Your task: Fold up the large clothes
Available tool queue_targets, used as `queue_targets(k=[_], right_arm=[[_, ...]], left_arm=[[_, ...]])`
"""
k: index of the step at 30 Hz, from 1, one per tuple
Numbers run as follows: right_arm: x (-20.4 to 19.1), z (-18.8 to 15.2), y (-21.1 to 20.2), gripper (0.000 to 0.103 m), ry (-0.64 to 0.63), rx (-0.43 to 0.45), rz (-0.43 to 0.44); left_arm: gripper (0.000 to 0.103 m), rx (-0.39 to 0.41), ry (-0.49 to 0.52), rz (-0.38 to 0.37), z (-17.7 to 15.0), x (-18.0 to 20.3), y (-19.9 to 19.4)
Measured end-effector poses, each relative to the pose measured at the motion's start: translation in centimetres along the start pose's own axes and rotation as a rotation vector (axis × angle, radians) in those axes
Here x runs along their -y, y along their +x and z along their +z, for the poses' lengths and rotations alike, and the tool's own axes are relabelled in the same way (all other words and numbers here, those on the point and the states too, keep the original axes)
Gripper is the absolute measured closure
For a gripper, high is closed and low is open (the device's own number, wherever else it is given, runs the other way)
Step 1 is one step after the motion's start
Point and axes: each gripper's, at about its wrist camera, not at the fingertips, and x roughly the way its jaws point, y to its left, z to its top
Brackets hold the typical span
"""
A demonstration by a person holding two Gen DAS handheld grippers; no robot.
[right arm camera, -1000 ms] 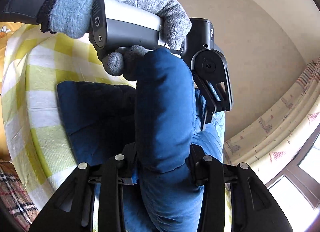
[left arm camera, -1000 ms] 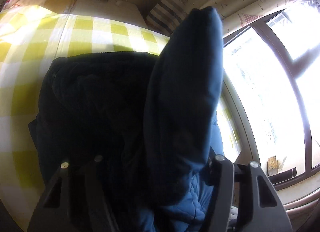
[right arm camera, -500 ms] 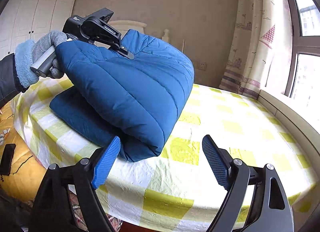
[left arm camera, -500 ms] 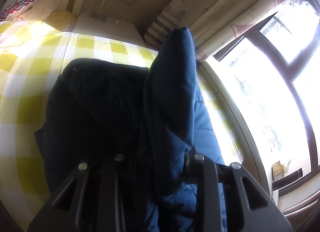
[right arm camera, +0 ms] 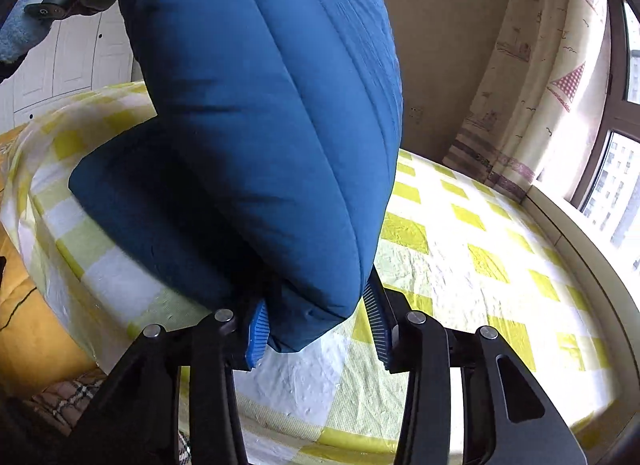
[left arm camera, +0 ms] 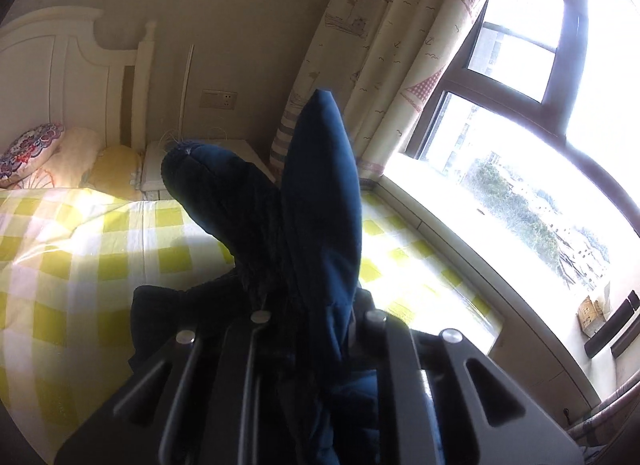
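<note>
Now lifted higher than before: left gripper (left arm camera: 312,329) clamped tight on blue puffer jacket (right arm camera: 260,125) | right gripper (right arm camera: 316,329) jaws closing around its lower fold, earlier spread empty | yellow-checked bed (right arm camera: 460,249) beneath | curtain (left arm camera: 400,45), window (left arm camera: 520,145) right.

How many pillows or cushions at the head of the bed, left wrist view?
2: a floral cushion at the far left, and a yellow pillow beside it, by the headboard. More may be hidden.

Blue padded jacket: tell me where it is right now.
The blue padded jacket hangs lifted over the yellow-checked bed, its lower fold between the right tool, its upper part beside a gloved hand.
</note>
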Motion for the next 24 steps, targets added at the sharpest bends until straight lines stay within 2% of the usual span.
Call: queue_targets(k=[3, 4, 5, 6, 8, 10, 12, 13, 16, 18, 19, 21, 24], right_arm=[[0.3, -0.5, 0.9, 0.065, 0.005, -0.011, 0.004], [0.6, -0.5, 1.1, 0.065, 0.024, -0.017, 0.015], [0.7, -0.3, 1.3, 0.065, 0.036, -0.028, 0.022], [0.7, -0.1, 1.5, 0.065, 0.037, -0.037, 0.022], [0.7, 0.0, 1.9, 0.065, 0.041, -0.046, 0.020], [0.9, -0.1, 2.0, 0.065, 0.056, -0.054, 0.028], [0.9, -0.2, 2.0, 0.065, 0.058, -0.057, 0.025], [0.8, -0.1, 2.0, 0.065, 0.058, -0.057, 0.021], [0.7, -0.1, 2.1, 0.066, 0.056, -0.056, 0.018], [0.2, -0.1, 2.0, 0.071, 0.038, -0.055, 0.027], [-0.3, 0.0, 1.9, 0.077, 0.016, -0.054, 0.027], [-1.0, -0.1, 1.7, 0.078, -0.009, -0.047, 0.010], [-0.5, -0.3, 1.5, 0.079, 0.021, -0.033, 0.023]], left_arm=[[0.089, -0.030, -0.222, 0.034, -5.9, -8.7, 1.9], [0.088, -0.023, -0.320, -0.010, -8.6, -11.5, 2.1], [0.088, 0.020, -0.399, -0.084, -10.6, -13.4, 1.7], [0.088, 0.053, -0.443, -0.118, -11.8, -14.2, 1.4], [0.088, 0.070, -0.430, -0.078, -11.6, -13.7, 0.7], [0.088, 0.075, -0.367, -0.020, -9.9, -11.6, -0.2], [0.088, 0.114, -0.295, -0.001, -8.7, -9.5, -1.6], [0.088, 0.129, -0.294, 0.005, -8.6, -8.9, -1.9], [0.083, 0.110, -0.382, 0.060, -11.9, -10.7, -0.2], [0.080, 0.154, -0.462, -0.010, -14.2, -13.0, 0.5], [0.077, 0.165, -0.464, -0.014, -14.5, -13.3, 0.7], [0.075, 0.162, -0.445, 0.023, -13.8, -12.6, 1.8], [0.071, 0.156, -0.469, 0.032, -13.4, -12.7, 2.8]])
